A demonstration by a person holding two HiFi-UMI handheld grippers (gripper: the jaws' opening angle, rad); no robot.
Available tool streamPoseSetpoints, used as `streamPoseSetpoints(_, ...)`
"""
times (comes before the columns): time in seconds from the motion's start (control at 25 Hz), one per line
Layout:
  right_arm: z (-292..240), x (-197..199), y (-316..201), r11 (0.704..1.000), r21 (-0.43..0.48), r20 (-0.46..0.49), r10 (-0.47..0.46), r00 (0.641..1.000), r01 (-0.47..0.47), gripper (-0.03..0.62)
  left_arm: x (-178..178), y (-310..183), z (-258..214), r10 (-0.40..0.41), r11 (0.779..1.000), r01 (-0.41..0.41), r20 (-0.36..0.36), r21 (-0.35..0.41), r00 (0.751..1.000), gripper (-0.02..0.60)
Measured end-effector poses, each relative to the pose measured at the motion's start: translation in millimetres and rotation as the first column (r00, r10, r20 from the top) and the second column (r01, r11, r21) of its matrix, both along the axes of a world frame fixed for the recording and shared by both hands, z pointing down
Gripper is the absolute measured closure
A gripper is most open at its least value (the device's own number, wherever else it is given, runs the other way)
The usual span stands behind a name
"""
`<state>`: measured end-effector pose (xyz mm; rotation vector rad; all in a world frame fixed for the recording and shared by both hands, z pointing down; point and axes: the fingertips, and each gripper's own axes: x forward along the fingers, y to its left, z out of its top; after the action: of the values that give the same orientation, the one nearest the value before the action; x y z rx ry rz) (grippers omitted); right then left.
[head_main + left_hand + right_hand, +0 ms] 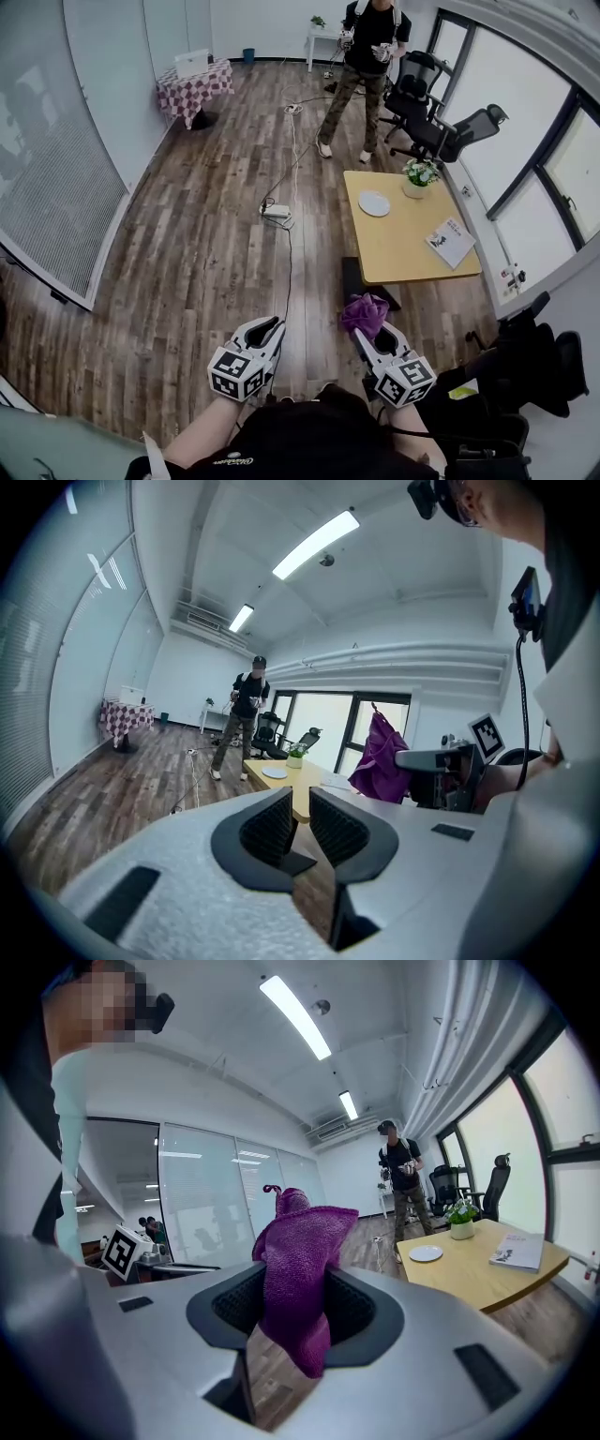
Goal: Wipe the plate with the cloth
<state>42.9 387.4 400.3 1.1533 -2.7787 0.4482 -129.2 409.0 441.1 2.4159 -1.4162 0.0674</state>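
Observation:
A white plate (374, 203) lies on the yellow table (398, 246), far ahead of both grippers; it also shows small in the left gripper view as the plate (275, 772) and in the right gripper view as the plate (426, 1253). My right gripper (370, 330) is shut on a purple cloth (363, 311), held over the wooden floor short of the table's near end. The cloth (298, 1251) stands up between the jaws and hangs below them. My left gripper (267, 330) is beside it, and the left gripper (301, 799) is shut with nothing in it.
A potted plant (420, 174) and a book (451, 242) share the table. A person (361, 66) stands beyond it near office chairs (422, 112). A power strip (277, 213) with cables lies on the floor. A checkered table (192, 89) stands far left.

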Motion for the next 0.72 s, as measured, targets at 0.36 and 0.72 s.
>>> streamPoseSetpoints(0.36, 6, -3, -32, 1.0, -0.002, 0.001, 0.026, 1.0, -0.026, 0.428, -2, -36, 5, 0.03, 1.0, -0.03, 0.001, -0.002, 1.0, 0.522)
streamPoseSetpoints(0.72, 12, 15, -113, 1.0, -0.024, 0.024, 0.013, 1.0, -0.012, 0.428, 12, -116, 2, 0.011, 1.0, -0.011, 0.022, -0.015, 1.0, 0.522)
